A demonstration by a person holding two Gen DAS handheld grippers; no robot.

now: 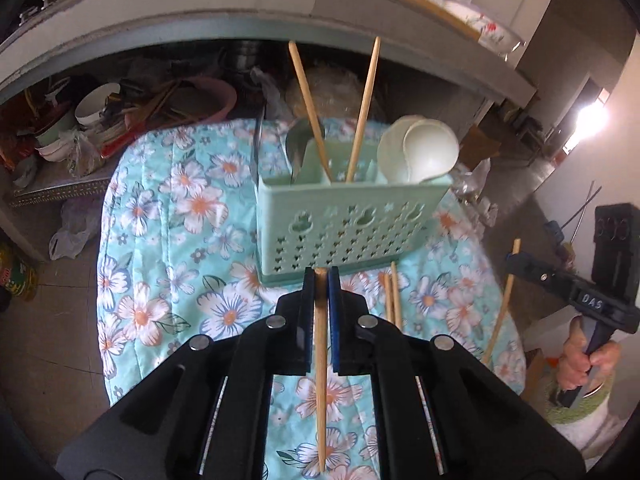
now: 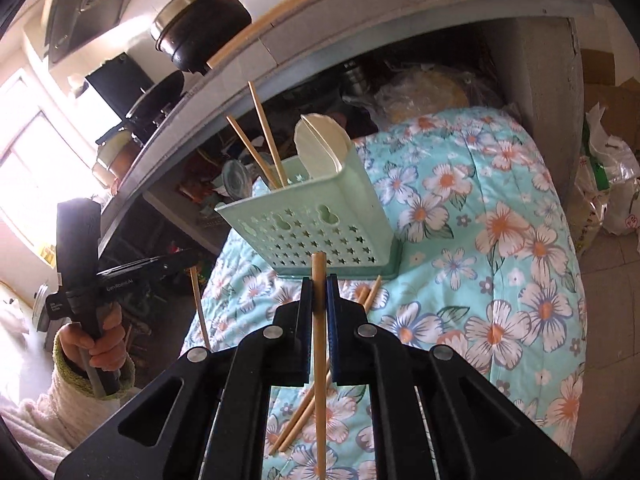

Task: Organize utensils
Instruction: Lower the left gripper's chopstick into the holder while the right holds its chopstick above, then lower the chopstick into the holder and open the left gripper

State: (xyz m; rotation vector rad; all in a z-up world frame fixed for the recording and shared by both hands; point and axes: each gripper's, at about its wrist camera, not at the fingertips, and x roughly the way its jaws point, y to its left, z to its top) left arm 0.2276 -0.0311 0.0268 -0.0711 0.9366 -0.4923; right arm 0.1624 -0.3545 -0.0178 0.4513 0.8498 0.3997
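My left gripper (image 1: 320,280) is shut on a wooden chopstick (image 1: 321,380) that hangs down between its pads, above the flowered cloth. My right gripper (image 2: 319,286) is shut on another chopstick (image 2: 319,360), also held upright. Just beyond both stands a mint-green perforated utensil holder (image 1: 344,216) (image 2: 316,232); two chopsticks (image 1: 308,100), a metal spoon (image 1: 298,142) and pale spoons (image 1: 424,148) stick out of it. Two loose chopsticks (image 1: 392,296) (image 2: 308,404) lie on the cloth in front of the holder. The other gripper shows at the edge of each view, gripping its chopstick (image 1: 502,304) (image 2: 199,304).
The flowered cloth (image 1: 168,216) (image 2: 500,240) covers a small table under a grey shelf (image 1: 200,12). Bowls and bags (image 1: 100,120) crowd the space below the shelf. A black pot (image 2: 204,24) sits on top. Plastic bags (image 2: 608,184) lie on the floor at right.
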